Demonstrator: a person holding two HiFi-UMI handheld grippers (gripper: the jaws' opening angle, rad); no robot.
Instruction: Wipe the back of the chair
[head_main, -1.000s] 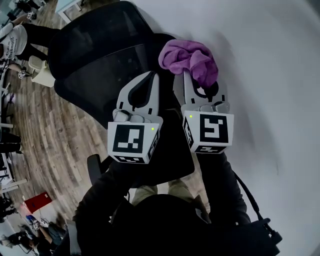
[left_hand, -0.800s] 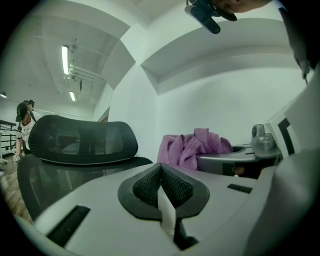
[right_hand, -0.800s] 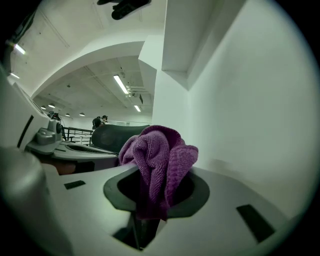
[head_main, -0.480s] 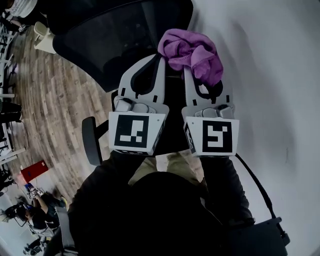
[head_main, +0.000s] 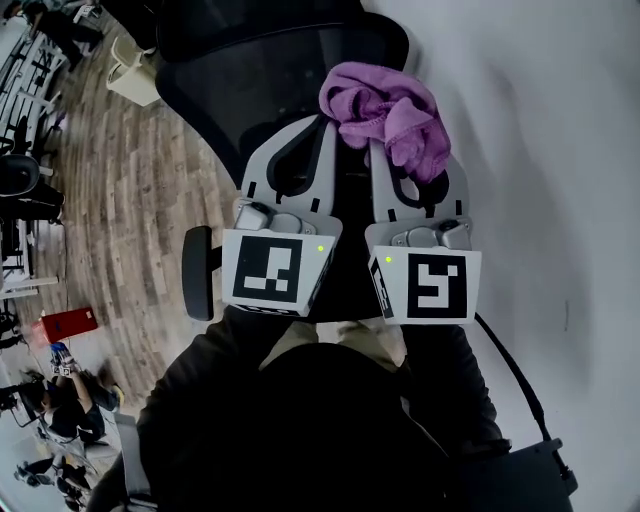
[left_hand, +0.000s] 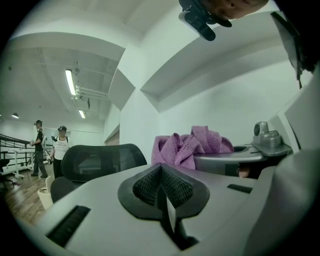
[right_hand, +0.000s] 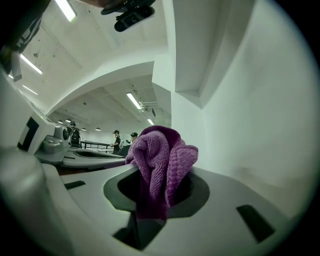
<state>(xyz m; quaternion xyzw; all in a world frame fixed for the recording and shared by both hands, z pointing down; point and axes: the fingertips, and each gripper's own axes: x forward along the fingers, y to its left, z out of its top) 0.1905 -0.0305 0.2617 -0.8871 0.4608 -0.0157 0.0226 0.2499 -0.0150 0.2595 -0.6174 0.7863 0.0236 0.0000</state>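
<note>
The black mesh back of an office chair (head_main: 250, 80) fills the top of the head view, and its headrest (left_hand: 100, 161) shows in the left gripper view. My right gripper (head_main: 395, 150) is shut on a bunched purple cloth (head_main: 385, 112), which hangs out over its jaws (right_hand: 162, 167). The cloth sits at the right edge of the chair back; I cannot tell whether it touches. Just to its left, my left gripper (head_main: 325, 130) is shut with nothing in it, its black pads (left_hand: 162, 187) pressed together. The purple cloth (left_hand: 192, 146) also appears beside it.
A plain white wall (head_main: 540, 150) runs close along the right. Wooden flooring (head_main: 110, 230) lies to the left, where a chair armrest (head_main: 198, 272) juts out. People (left_hand: 49, 150) stand far off in the open hall, near desks and a red box (head_main: 65, 325).
The chair back has shifted right and up in the head view over the last second. Both grippers stay side by side, the right one still holding the cloth.
</note>
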